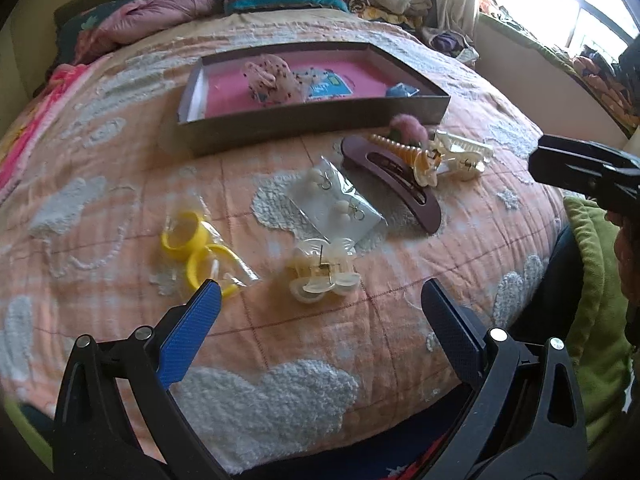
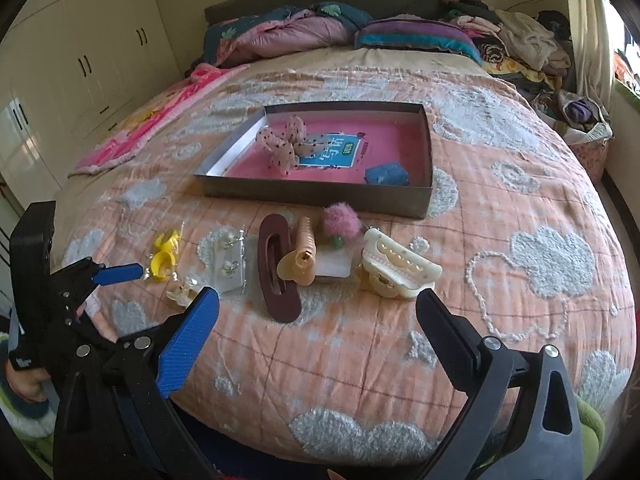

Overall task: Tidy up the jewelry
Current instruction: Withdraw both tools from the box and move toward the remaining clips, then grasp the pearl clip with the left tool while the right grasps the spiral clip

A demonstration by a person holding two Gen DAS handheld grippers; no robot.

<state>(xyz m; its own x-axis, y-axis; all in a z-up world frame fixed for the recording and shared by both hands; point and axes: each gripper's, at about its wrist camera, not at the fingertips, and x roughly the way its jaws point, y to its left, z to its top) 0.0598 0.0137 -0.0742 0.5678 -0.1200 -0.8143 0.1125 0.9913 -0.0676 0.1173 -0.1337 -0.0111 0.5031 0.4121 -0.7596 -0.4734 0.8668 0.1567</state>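
Note:
A shallow dark box point(image 1: 316, 118) point(image 2: 320, 196) with a pink floor lies on the bed; a pink dotted scrunchie point(image 1: 268, 78) point(image 2: 284, 142) and a blue item point(image 2: 386, 174) lie in it. In front of it lie a brown oval hair clip point(image 1: 394, 182) point(image 2: 278, 268), a peach claw clip point(image 2: 302, 260), a pink pom-pom point(image 2: 342, 222), a cream claw clip point(image 2: 394, 270), bagged white earrings point(image 1: 336, 200), bagged yellow rings point(image 1: 196, 248) point(image 2: 162, 256) and a clear claw clip point(image 1: 324, 270). My left gripper point(image 1: 320, 300) is open above the clear clip. My right gripper point(image 2: 318, 312) is open and empty, short of the brown clip.
The bed has a peach quilt with white clouds point(image 2: 480, 200). Pillows and piled clothes point(image 2: 400, 36) lie at its head. White wardrobes point(image 2: 60, 60) stand left. A green cushion point(image 1: 596, 280) lies at the bed's near right edge.

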